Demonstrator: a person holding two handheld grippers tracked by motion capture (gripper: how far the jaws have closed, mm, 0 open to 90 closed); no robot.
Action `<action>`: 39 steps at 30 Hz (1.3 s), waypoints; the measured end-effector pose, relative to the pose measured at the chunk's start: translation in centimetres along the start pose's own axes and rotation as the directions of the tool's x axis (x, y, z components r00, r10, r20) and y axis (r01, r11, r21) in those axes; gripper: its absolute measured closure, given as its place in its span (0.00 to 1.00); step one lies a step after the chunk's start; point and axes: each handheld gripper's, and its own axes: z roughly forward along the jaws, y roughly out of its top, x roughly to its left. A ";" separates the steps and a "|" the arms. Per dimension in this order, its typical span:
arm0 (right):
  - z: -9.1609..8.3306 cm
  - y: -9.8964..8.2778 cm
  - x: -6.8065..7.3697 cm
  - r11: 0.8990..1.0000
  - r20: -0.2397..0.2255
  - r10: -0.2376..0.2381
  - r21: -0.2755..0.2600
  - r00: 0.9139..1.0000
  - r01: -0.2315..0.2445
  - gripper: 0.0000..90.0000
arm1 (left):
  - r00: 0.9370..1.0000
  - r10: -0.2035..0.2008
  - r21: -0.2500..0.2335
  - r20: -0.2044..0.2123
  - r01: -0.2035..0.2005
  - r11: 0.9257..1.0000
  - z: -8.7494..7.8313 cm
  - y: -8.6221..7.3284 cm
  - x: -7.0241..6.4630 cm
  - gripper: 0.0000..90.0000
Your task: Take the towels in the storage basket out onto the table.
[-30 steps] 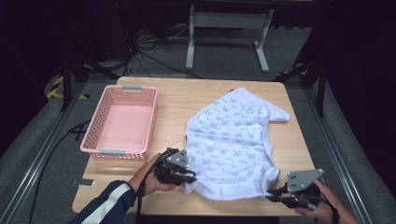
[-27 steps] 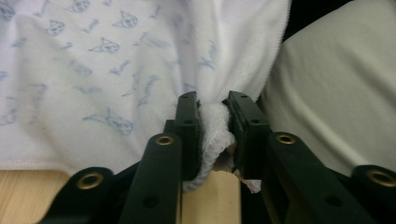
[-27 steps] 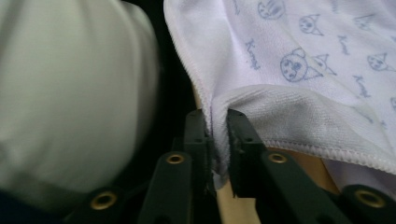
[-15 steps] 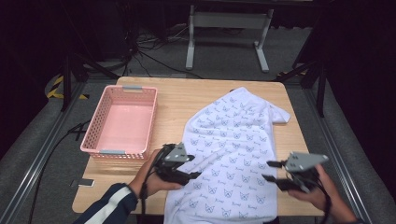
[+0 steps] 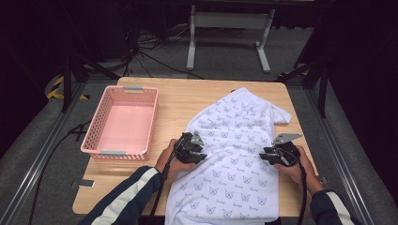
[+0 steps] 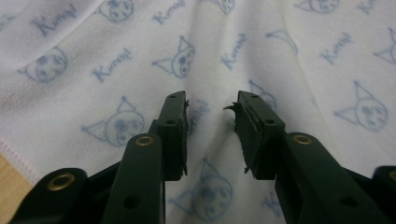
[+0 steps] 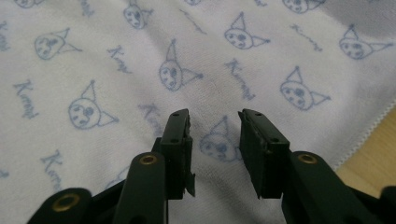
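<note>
Both grippers, left (image 5: 202, 151) and right (image 5: 263, 156), moved inward onto the white cat-print cotton T-shirt (image 5: 234, 140). Their jaws were just closing but stand apart, gripping nothing. Fabric beneath each looks ready for pinching.

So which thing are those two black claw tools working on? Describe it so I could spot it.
On the wooden table, right of the pink basket, lies a white T-shirt spread flat. Unlike the plain basket, it's soft cloth printed all over with small blue cat faces.
</note>
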 end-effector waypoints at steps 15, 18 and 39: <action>-4.4 -3.6 3.5 0.990 -0.138 -0.047 0.126 0.989 0.065 0.71 | 0.988 0.065 0.002 0.137 -0.066 0.998 -2.9 -2.0 -5.0 0.63; -5.2 -3.3 3.1 0.992 -0.132 -0.043 0.114 0.990 0.058 0.70 | 0.998 0.033 -0.058 0.058 -0.029 0.998 -3.1 -0.1 -3.7 0.54; 0.6 1.4 -9.9 0.940 0.293 0.336 -0.163 0.895 -0.300 0.52 | 0.933 -0.282 -0.072 -0.222 0.273 0.959 6.5 7.8 10.4 0.54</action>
